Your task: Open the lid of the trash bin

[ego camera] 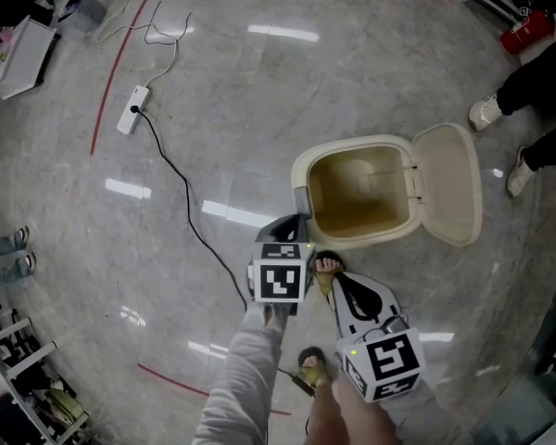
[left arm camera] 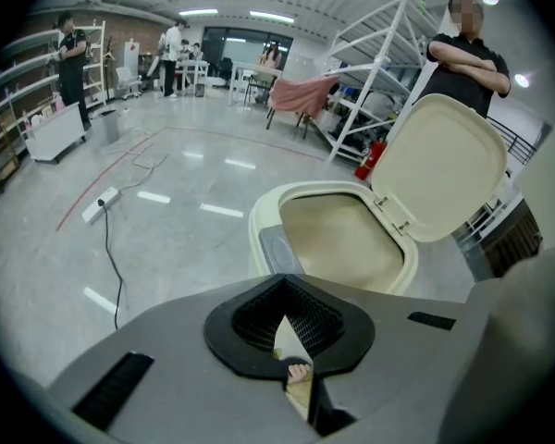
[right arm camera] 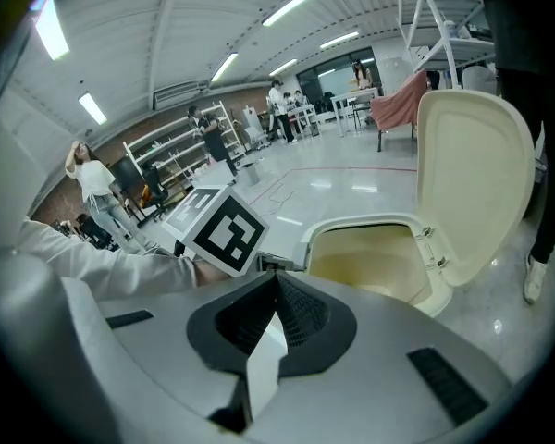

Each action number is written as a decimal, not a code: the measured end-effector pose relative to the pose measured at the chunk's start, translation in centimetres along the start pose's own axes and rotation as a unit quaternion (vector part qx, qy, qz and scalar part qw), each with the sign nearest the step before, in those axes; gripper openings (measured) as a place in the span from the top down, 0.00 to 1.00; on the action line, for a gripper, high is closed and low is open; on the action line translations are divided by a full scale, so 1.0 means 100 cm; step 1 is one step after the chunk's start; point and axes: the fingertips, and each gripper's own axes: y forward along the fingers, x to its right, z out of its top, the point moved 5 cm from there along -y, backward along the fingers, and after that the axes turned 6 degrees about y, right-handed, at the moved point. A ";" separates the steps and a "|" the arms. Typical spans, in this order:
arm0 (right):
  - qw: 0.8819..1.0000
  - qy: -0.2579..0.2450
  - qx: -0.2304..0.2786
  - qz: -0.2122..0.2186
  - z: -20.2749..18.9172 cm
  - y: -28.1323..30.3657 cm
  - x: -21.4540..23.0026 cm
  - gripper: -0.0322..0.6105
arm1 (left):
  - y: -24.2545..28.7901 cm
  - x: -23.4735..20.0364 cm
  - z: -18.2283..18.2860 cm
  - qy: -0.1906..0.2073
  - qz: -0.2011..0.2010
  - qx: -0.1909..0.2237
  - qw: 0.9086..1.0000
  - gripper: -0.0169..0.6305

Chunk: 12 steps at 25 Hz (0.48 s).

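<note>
Two hazards stand out, judging by how things lie. The cream plastic trash bin (ego camera: pixel 302 169) sits on the polished grey floor right in front of the person, and its cream hinged lid (ego camera: pixel 451 185) is already swung back from the mouth, so the inside is open to view and looks empty; the task looks done. The lid hangs on a small hinge at the rear rim, and a knock on the body could tip it forward and shut it again. The likeliest cause is the left gripper (ego camera: pixel 291 223), whose tip hovers just above the grey press panel (ego camera: pixel 301 200) at the bin's front edge; whether it touches the panel I cannot tell. The second hazard is the thin black cable (ego camera: pixel 187 213) that trails across the floor from a white power strip (ego camera: pixel 132 110) to a spot beside the person's left side, where a step back could snag it.

The left gripper points forward and down at the bin's front, held out on a grey-sleeved forearm (ego camera: pixel 246 378). Its jaws are pressed together with nothing between them; through the sliver that remains, only a sandalled foot (ego camera: pixel 326 267) shows below. The right gripper (ego camera: pixel 337 282) is held lower and closer to the body, well short of the rim, angled toward the bin's mouth. Its jaws are likewise together and empty. That foot stands just in front of the bin, between the two grippers
</note>
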 end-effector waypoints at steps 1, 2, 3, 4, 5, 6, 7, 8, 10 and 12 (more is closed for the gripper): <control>1.000 -0.001 0.000 0.000 0.000 -0.001 0.000 0.96 | -0.002 0.001 0.000 0.001 0.000 -0.001 1.000 0.97; 1.000 -0.002 0.001 -0.001 0.000 -0.002 0.000 0.96 | -0.004 0.002 -0.001 0.001 0.000 -0.001 1.000 0.97; 1.000 -0.003 0.001 -0.001 0.000 -0.002 0.000 0.96 | -0.006 0.004 -0.002 0.000 -0.001 0.001 1.000 0.97; 1.000 -0.004 0.002 -0.002 0.000 -0.003 0.000 0.96 | -0.009 0.005 -0.002 0.000 -0.002 0.004 1.000 0.97; 1.000 -0.006 0.003 -0.002 0.000 -0.004 0.000 0.96 | -0.013 0.007 -0.003 -0.001 -0.002 0.007 1.000 0.97; 1.000 -0.007 0.002 -0.003 0.000 -0.005 0.000 0.96 | -0.017 0.009 -0.004 -0.002 -0.002 0.010 1.000 0.97; 1.000 -0.009 0.002 -0.003 0.000 -0.006 0.000 0.96 | -0.022 0.010 -0.005 -0.004 -0.003 0.014 1.000 0.97; 1.000 -0.010 0.002 -0.004 -0.001 -0.007 0.000 0.96 | -0.027 0.012 -0.006 -0.008 -0.003 0.018 1.000 0.97; 1.000 -0.012 0.001 -0.006 -0.001 -0.011 -0.001 0.96 | -0.039 0.016 -0.009 -0.017 -0.003 0.026 0.999 0.97; 1.000 -0.013 0.002 -0.008 -0.002 -0.015 -0.002 0.96 | -0.051 0.019 -0.010 -0.025 -0.004 0.036 0.999 0.97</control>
